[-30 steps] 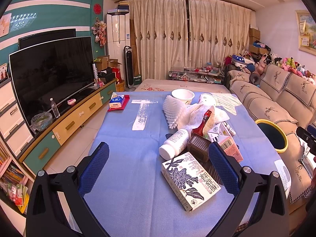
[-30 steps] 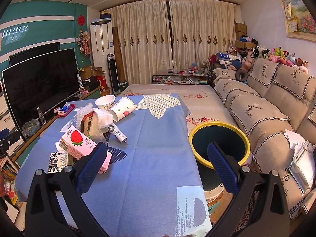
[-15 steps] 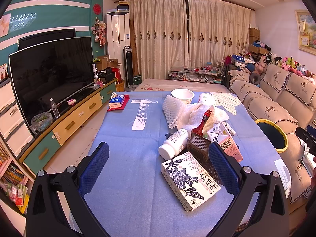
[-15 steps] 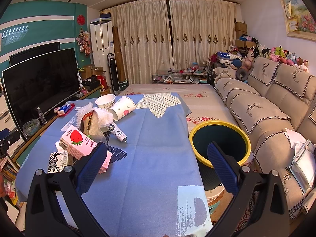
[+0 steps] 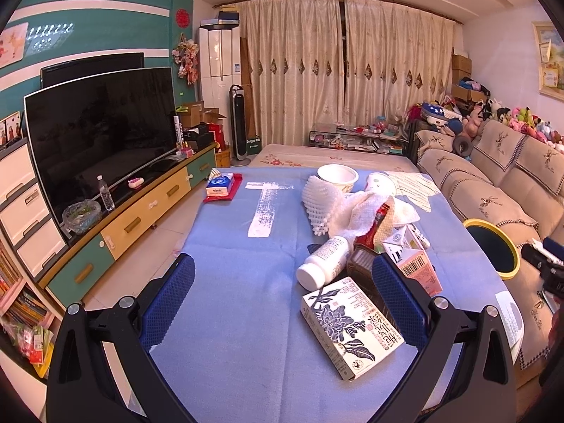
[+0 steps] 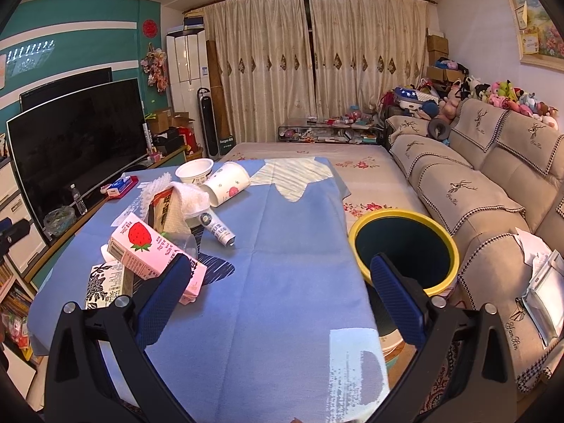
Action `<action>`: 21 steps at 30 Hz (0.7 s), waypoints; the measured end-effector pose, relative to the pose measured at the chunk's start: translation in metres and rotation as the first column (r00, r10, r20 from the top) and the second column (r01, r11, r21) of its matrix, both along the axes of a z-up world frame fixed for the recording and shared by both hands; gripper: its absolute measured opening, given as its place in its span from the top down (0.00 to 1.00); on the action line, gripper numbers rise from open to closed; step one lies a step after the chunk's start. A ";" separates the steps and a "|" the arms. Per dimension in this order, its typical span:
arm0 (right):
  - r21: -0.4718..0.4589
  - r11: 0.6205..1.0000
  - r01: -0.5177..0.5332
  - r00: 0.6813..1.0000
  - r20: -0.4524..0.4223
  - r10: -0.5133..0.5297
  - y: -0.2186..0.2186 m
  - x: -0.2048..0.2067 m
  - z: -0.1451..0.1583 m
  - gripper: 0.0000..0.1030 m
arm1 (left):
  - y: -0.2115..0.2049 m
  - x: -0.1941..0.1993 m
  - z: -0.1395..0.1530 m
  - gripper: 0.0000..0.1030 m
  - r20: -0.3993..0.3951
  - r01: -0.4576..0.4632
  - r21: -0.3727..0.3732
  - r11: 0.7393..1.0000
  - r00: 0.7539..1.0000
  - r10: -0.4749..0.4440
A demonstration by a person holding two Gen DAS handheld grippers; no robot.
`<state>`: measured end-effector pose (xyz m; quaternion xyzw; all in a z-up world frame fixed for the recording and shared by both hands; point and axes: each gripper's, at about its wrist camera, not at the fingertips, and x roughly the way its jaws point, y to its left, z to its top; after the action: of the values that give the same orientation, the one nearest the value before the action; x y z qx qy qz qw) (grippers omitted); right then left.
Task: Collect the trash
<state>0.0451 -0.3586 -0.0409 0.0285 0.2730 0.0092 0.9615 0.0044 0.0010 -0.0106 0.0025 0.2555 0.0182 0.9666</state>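
Setting: living room, with a blue-clothed counter (image 5: 246,282) between a television stand and a sofa; the trash lies heaped on its sofa-side half.
Left fingers (image 5: 282,296): spread wide and empty, hovering low over the near edge of the cloth, with the floral-print box (image 5: 350,328) just inside the right pad; my guess is that box is the first pick.
Right fingers (image 6: 278,292): released too, holding nothing, aimed along the counter edge with the yellow-rimmed bin (image 6: 405,246) just ahead, probably so a drop needs little travel.
Near trash: floral-print box flat on the cloth; a strawberry milk carton (image 6: 151,250) lies tilted on the pile beside it.
Middle trash: a white bottle (image 5: 326,259) on its side, a squeezed tube (image 6: 216,227), a crumpled white towel (image 5: 359,209) over foam netting (image 5: 319,199).
Far trash: a toppled paper cup (image 6: 227,183) touching an upright white bowl (image 5: 337,176).
Bin: beside the counter, against the sofa; looks empty, so collecting has likely not begun.
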 end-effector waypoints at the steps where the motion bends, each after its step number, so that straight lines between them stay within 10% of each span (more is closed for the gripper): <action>1: 0.000 1.000 -0.019 1.000 -0.012 0.019 0.005 0.004 -0.004 0.06 | 0.003 -0.001 0.002 0.04 0.003 -0.005 -0.001 1.000 1.000 0.005; 14: -0.112 0.956 -0.271 0.962 -0.063 0.266 0.101 0.031 -0.040 0.07 | 0.022 0.002 0.000 0.04 -0.012 -0.036 -0.009 0.999 0.999 0.036; 21: -0.189 0.926 -0.325 0.945 -0.102 0.311 0.139 0.050 -0.046 0.25 | 0.029 0.003 -0.002 0.04 -0.023 -0.049 -0.019 0.999 0.999 0.049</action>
<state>0.0946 -0.2197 -0.0872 -0.1144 0.3072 0.1359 0.9349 0.0073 0.0304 -0.0131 -0.0132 0.2668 0.0393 0.9629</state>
